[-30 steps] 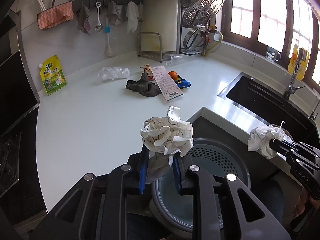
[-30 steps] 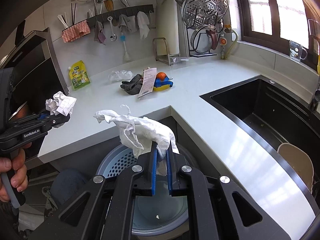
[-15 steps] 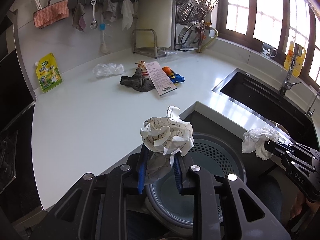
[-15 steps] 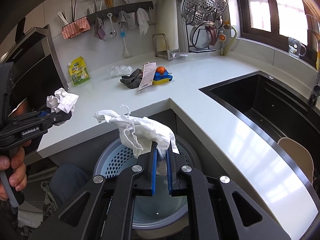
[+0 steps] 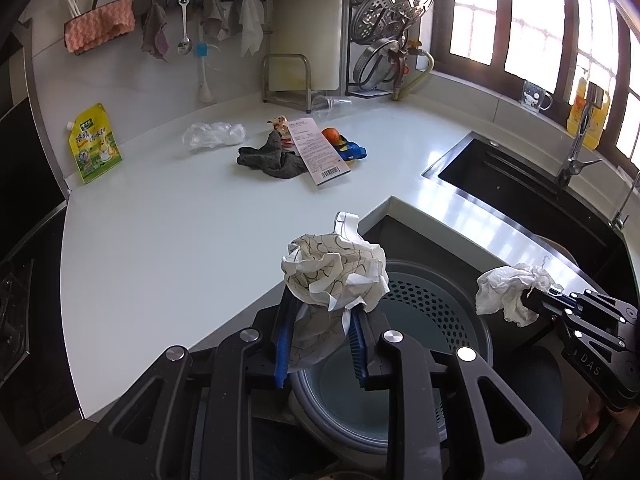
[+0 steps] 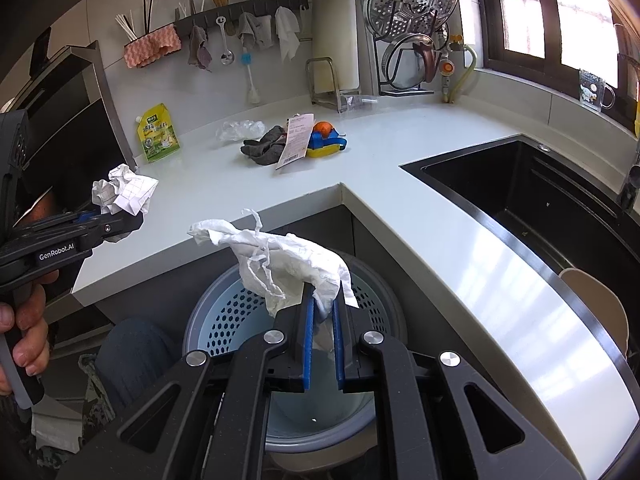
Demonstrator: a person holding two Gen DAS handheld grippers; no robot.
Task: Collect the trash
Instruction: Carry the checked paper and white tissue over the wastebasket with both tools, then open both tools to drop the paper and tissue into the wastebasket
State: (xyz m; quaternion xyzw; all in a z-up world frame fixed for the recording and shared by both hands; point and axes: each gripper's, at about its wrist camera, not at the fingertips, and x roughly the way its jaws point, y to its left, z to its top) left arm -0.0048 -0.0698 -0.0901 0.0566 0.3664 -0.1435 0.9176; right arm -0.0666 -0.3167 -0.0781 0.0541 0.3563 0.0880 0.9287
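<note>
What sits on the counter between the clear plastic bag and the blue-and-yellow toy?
A dark grey cloth with a barcoded paper tag lying partly over it; both wrist views show this.

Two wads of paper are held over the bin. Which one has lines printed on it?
The crumpled paper in the left gripper; it bears dark lines. The tissue in the right gripper is plain white.

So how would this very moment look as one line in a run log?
left gripper: holding crumpled patterned paper | right gripper: holding white tissue | both: above bin | nothing dropped yet
</note>
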